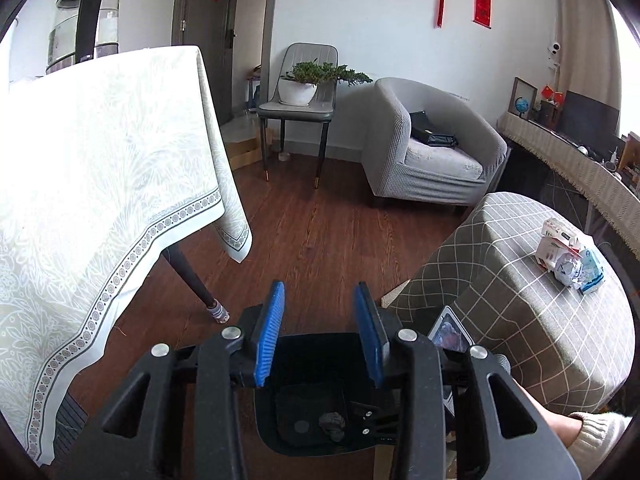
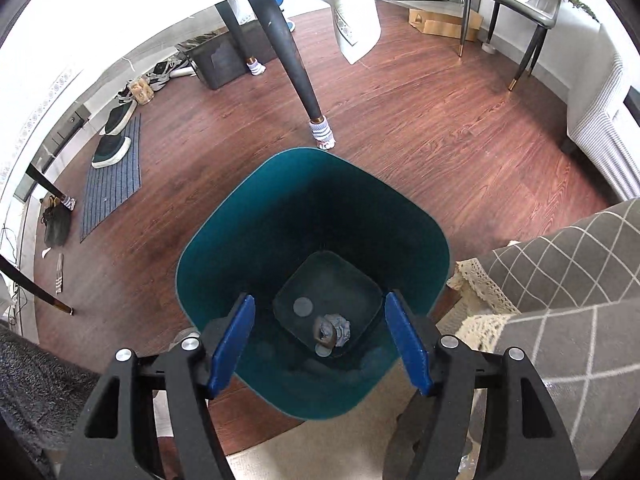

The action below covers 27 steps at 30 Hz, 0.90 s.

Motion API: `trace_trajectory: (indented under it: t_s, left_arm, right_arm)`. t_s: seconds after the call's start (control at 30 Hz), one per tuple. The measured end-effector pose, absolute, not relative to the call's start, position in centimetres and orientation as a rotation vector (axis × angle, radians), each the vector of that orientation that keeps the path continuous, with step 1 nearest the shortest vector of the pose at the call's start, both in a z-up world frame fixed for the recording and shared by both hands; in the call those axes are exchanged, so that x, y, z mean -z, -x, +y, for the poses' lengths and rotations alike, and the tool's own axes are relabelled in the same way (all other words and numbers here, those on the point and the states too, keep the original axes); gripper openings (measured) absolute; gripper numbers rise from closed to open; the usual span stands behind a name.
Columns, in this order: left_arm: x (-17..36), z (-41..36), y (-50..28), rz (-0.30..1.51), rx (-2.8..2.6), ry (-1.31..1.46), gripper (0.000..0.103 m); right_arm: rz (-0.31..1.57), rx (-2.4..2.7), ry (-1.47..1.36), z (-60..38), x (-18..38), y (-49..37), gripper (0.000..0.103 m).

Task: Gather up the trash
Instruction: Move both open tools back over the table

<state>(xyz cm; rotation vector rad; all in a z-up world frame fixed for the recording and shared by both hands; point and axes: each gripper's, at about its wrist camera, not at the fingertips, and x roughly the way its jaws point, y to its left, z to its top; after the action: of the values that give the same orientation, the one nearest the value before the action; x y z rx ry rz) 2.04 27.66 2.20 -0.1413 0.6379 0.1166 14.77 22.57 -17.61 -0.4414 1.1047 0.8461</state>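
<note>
Right gripper (image 2: 320,346): jaws wide, nothing between them, poised directly above the teal bin (image 2: 240,216). Crumpled paper (image 2: 338,329) lies on the bin floor beside a brown scrap (image 2: 322,332). Left gripper (image 1: 320,334): jaws parted with a narrower gap, empty, also over the bin. More trash (image 1: 570,258) sits on the checked tablecloth (image 1: 520,312), well apart from both grippers.

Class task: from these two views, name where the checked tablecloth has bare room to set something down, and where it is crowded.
The checked tablecloth is bare across its near and middle part, up to the rounded edge by the floor. It is crowded only at the far right, where the carton, crumpled wrapper and blue packet cluster.
</note>
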Motion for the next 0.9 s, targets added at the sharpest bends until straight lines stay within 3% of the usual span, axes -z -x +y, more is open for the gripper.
trace_trajectory:
  t_s: [0.23,0.53,0.73,0.9]
  left_arm:
    - [-3.3,26.7,-2.7,0.609,-0.116,0.164,0.039]
    - [-5.9,25.5,-2.7,0.538,-0.113,0.176,0.039]
    - [-6.4,24.1,-3.5,0.522,-0.103,0.18,0.039]
    - [-6.7,21.9,-4.4,0.516,-0.061,0.184,0.049]
  right_arm:
    - [1.063,-0.888,0.405,21.1,15.1,-14.1,0.068]
    - [0.953,-0.968,0.329,18.4,9.1,-12.1,0.051]
    - [0.856,-0.965,0.303,15.2,5.4,-11.6,0.051]
    - [0.814,-0.92,0.277,11.8,3.4,-11.9,0.051]
